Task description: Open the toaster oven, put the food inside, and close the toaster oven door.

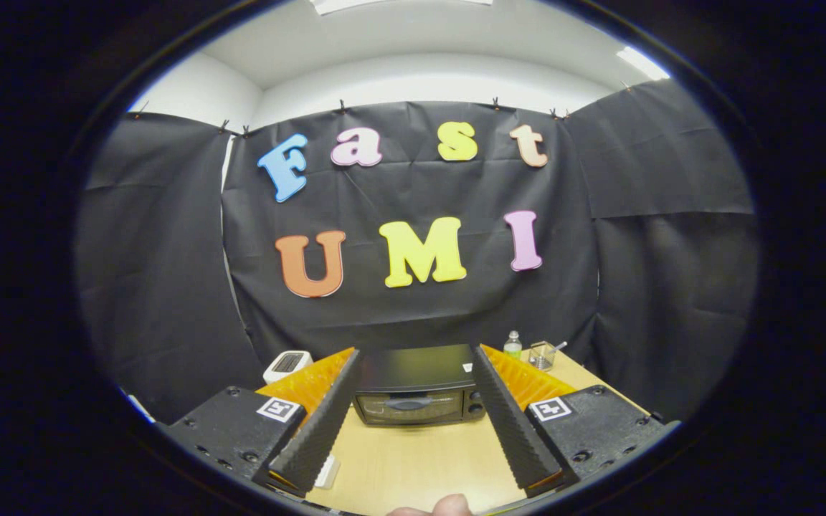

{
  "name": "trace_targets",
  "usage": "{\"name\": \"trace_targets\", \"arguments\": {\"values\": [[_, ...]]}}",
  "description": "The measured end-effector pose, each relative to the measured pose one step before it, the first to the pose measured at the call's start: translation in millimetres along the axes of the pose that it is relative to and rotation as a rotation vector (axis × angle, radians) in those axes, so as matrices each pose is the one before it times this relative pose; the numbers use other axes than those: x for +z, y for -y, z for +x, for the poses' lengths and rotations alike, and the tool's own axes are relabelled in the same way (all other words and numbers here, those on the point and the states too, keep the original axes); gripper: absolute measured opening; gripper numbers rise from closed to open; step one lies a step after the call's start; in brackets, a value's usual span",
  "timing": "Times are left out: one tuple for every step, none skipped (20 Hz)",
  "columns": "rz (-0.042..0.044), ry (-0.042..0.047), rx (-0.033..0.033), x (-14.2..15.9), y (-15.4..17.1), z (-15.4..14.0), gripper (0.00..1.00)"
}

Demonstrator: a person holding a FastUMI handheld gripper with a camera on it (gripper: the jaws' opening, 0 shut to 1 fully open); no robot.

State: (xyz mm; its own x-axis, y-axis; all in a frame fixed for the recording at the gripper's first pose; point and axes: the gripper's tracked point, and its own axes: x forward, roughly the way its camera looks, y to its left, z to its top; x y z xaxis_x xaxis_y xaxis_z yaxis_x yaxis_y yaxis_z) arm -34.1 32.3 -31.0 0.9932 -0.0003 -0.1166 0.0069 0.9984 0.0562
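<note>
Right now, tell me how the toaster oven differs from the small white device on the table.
The toaster oven is black and the larger; the white device is pale and smaller. The oven sits just ahead of the open gripper, framed by its fingers, door shut; the device lies outside the left finger. Both rest on the wooden table.

Black cloth panels (413,215), clipped along their top edge, form the booth wall on three sides. Above them, white room walls (198,89) meet a white ceiling fitted with lit light panels (641,63). A light wooden table (420,459) stands before the cloth.
</note>
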Motion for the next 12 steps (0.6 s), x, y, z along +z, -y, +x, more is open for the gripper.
{"name": "trace_targets", "arguments": {"values": [[-0.00434,0.00224,0.00218,-1.04,0.87,-4.03,1.0],[-0.00488,0.00005,0.00173,-0.23,0.47,-4.05,1.0],[-0.00575,0.00369,0.00069,0.24,0.52,-3.93,1.0],[-0.00258,-0.00201,0.00268,-0.92,0.15,-2.0,1.0],[0.00238,-0.00154,0.005,-1.78,-1.13,-2.2,1.0],[0.00306,0.00089,0.00629,-0.7,-1.34,-0.95,1.0],[0.00112,-0.00723,0.00543,-1.75,-0.69,-0.07,1.0],[-0.0004,-0.00173,0.00726,-1.83,-0.69,-0.22,1.0],[-0.0006,-0.0017,0.00294,0.41,-0.3,-0.51,1.0],[-0.00214,0.00547,0.00601,0.09,-0.6,0.44,1.0],[0.0003,-0.00027,0.00409,-0.29,-1.64,0.48,1.0],[0.00273,-0.00347,0.00709,-1.87,-0.64,1.26,1.0]]}}
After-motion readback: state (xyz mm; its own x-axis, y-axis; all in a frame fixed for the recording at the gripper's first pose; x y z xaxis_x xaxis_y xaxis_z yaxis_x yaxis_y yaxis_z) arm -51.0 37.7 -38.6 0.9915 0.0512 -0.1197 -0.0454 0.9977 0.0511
